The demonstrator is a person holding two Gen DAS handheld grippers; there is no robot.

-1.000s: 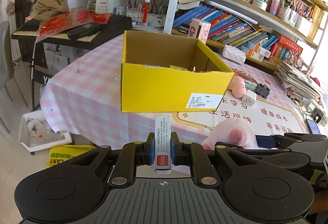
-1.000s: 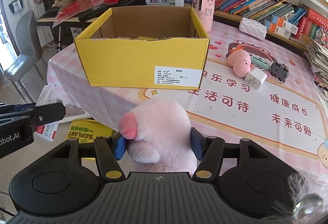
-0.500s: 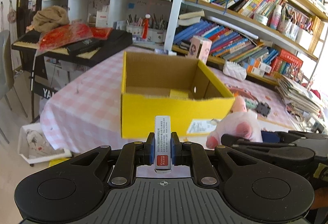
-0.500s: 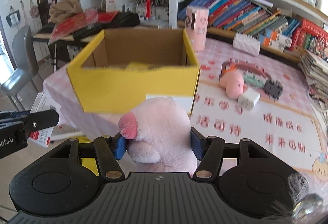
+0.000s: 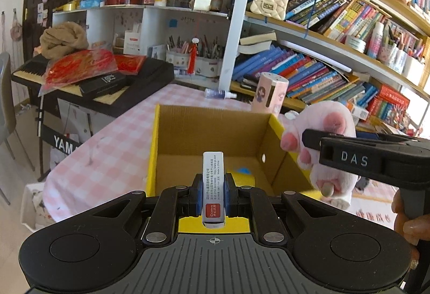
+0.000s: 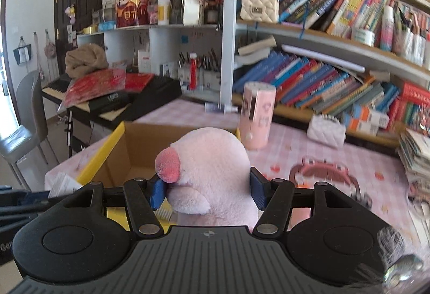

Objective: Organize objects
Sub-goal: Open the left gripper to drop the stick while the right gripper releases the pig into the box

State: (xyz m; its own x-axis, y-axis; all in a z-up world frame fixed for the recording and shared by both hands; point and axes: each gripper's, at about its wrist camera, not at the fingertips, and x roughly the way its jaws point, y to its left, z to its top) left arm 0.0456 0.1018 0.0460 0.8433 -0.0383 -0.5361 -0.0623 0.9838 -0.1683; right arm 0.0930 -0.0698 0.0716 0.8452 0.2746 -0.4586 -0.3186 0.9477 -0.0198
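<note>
Left wrist view: we've closed in on the yellow cardboard box (image 5: 215,143), now looking down into it. Left gripper (image 5: 213,190) clamps the small staple box (image 5: 213,186) above the near wall; right gripper (image 6: 207,190) squeezes the pink plush pig (image 6: 212,173) over the right wall. Both ready to drop.

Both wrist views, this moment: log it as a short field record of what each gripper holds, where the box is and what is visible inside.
left gripper: shut on small white staple box, held upright
right gripper: shut on pink plush pig
yellow cardboard box: open-topped, on pink checked tablecloth, directly ahead of both grippers
box contents: something yellow with a blue mark on the floor; identity unclear
items released: none yet
</note>
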